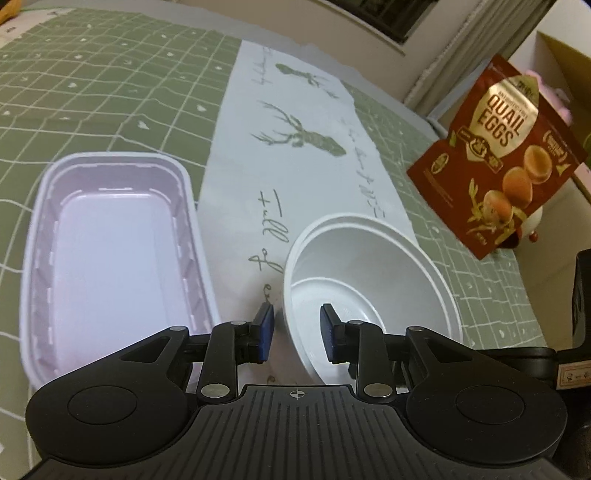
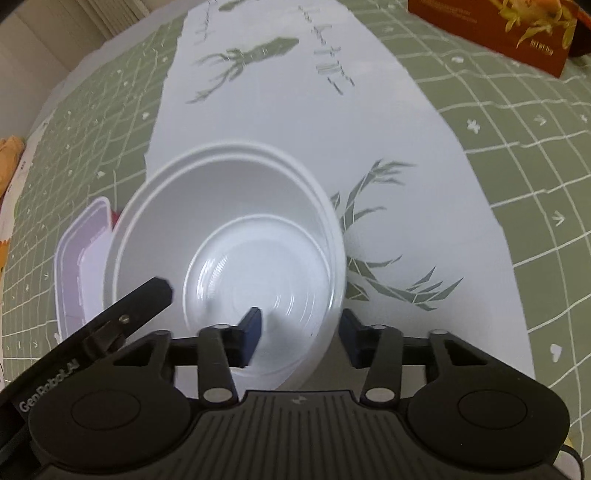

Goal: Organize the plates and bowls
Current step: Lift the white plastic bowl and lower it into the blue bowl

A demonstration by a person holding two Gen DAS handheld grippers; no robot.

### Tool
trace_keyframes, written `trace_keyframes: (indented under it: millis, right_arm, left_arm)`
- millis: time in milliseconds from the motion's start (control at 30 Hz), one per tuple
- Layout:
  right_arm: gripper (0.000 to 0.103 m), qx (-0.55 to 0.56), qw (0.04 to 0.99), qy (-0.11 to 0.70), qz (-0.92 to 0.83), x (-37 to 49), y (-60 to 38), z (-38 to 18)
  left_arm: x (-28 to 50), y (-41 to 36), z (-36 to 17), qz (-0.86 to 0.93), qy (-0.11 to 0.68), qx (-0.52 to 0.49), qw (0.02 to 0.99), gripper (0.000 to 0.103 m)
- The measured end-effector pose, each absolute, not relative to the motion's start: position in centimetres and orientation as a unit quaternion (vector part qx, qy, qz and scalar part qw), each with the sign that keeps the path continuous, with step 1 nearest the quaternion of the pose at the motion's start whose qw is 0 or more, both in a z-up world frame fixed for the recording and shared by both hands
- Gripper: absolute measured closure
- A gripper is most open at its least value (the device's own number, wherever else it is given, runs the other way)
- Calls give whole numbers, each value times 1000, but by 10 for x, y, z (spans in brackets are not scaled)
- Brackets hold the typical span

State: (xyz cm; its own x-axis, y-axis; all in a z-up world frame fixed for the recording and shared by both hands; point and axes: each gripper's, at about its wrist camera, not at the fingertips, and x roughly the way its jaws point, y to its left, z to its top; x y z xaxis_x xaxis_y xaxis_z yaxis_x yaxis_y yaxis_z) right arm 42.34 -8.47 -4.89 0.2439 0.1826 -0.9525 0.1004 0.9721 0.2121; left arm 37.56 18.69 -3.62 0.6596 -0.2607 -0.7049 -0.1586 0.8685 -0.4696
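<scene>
A white plastic bowl (image 1: 373, 288) sits on the white deer-print runner, nested in a second white bowl whose rim shows behind it. My left gripper (image 1: 297, 328) is open, its jaws straddling the bowl's near left rim. In the right wrist view the same bowl (image 2: 229, 236) fills the centre. My right gripper (image 2: 301, 336) is open, its jaws straddling the bowl's near right wall. A pale pink rectangular tray (image 1: 110, 254) lies empty left of the bowl and shows in the right wrist view (image 2: 81, 266) too.
A red quail-egg pouch (image 1: 498, 155) stands at the right on the green grid cloth (image 1: 92, 103); its lower edge shows in the right wrist view (image 2: 495, 29). The left gripper's finger (image 2: 140, 306) reaches into the right wrist view. A wall and curtain lie beyond the table.
</scene>
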Motion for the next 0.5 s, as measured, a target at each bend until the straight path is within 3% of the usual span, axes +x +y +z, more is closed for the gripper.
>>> trace_keyframes:
  millis: [233, 500]
  right_arm:
    - [72, 102, 795, 598, 31, 412, -89, -33]
    - [72, 81, 823, 561, 39, 374, -91, 24]
  left_arm:
    - [368, 185, -27, -41, 403, -262, 876, 68]
    - [320, 172, 37, -70, 321, -236, 915, 72]
